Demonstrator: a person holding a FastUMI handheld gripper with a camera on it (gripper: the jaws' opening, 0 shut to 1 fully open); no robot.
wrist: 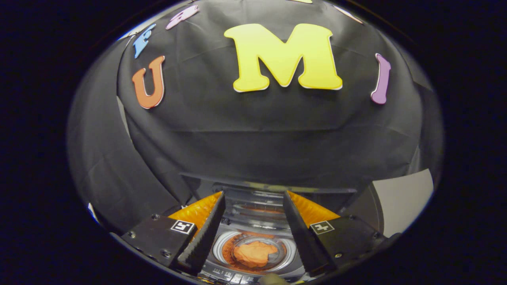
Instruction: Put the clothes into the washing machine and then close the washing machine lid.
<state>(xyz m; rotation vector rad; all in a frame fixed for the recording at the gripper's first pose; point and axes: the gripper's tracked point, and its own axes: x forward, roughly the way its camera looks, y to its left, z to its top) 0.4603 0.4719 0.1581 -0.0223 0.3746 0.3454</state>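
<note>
Clothes point(254, 253) lie inside the washing machine point(253, 221) drum, seen between the wide-spread, empty gripper point(253, 198) fingers.

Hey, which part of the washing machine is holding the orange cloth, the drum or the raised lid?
The drum: the orange cloth lies inside it, seen between the open jaws; the raised lid carries none.

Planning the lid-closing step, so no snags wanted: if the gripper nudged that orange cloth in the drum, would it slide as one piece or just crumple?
Probably crumple: the orange cloth lies bunched and folded in the washing machine drum, so it looks floppy. It seems light too. The gripper is open above it, touching nothing.
</note>
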